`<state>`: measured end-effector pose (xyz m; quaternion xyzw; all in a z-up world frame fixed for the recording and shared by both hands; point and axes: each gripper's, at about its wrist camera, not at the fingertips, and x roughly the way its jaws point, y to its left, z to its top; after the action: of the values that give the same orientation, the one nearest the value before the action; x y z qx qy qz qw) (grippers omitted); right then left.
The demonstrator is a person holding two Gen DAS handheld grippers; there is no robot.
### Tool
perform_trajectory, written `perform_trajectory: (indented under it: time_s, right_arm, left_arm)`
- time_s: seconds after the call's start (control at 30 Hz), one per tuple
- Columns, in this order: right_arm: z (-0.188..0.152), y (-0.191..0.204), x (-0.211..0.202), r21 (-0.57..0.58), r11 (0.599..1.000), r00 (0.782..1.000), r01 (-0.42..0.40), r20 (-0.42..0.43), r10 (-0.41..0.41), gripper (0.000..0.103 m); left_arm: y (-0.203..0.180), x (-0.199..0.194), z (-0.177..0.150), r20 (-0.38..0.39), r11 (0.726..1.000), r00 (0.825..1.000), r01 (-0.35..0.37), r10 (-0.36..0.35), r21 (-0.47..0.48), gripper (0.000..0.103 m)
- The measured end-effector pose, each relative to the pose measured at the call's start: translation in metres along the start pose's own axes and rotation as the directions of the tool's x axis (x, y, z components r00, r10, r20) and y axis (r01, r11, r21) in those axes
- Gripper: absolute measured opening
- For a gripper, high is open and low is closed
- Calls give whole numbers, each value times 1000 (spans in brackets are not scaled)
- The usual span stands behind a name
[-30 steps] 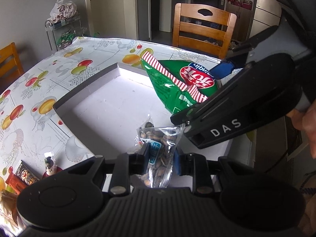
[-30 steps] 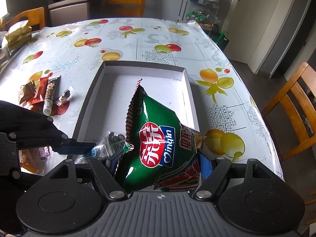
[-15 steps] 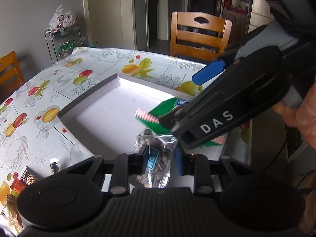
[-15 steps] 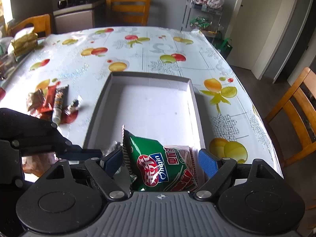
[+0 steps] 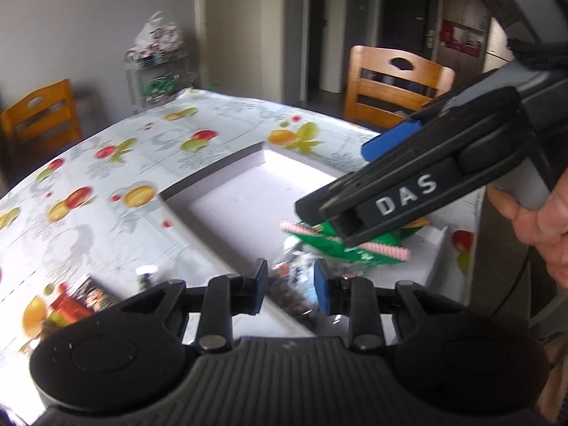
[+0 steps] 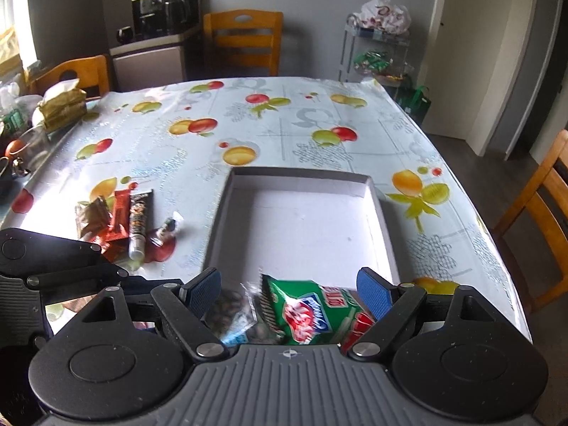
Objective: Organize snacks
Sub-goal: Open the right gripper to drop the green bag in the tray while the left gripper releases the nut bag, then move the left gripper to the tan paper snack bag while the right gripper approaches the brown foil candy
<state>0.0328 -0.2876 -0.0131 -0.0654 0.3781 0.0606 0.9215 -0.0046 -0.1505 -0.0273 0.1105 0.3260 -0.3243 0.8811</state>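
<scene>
Green chip bag (image 6: 312, 314) w/ red-white logo & a pink-striped sealed edge is lying flat now at the near end of the shallow white box (image 6: 301, 177), crumpled, logo facing up. Just beside it, on its left in the right-wrist view, the clear nut packet (image 6: 230, 314) w/ a blue label is showing dark brown nuts thru the film; the two bags are touching or overlapping, can't tell which.

Right gripper (image 6: 287, 289) is standing wide open, blue pads well apart, hanging over the chip bag, not pressing it. A sec ago that bag was standing upright, pinched between those pads – so it's been dropped into the box, and the right hand (image 5: 543, 220) is lifting off.

Left gripper (image 5: 289, 285) is looking open too: a gap is showing each side of the nut packet (image 5: 294, 284), pads not squeezing it. A sec ago they were clamped on it & the packet was hanging up off the box floor; now it's lying low in the box. Pic is blurry there, so contact is hard to call.

Outside the box, on the fruit-print tablecloth (image 6: 284, 124), the small snack pile (image 6: 120, 216) – brown, red & dark wrappers, one tiny sachet – is sitting where it was.
</scene>
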Motion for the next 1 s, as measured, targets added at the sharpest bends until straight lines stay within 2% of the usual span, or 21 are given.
perform_trajectory:
  time_s: [0.23, 0.47, 1.0]
  right_arm:
    - [8, 27, 5, -45, 997, 998, -61, 2, 61, 84]
    - [13, 55, 13, -94, 988, 993, -122, -9, 122, 84]
    - [21, 88, 31, -168, 962, 977, -214, -51, 208, 83]
  left_arm:
    - [29, -15, -17, -45, 990, 994, -100, 96, -100, 26]
    - [49, -28, -34, -81, 974, 984, -171, 160, -151, 26]
    - [73, -37, -53, -152, 932, 959, -272, 241, -239, 28]
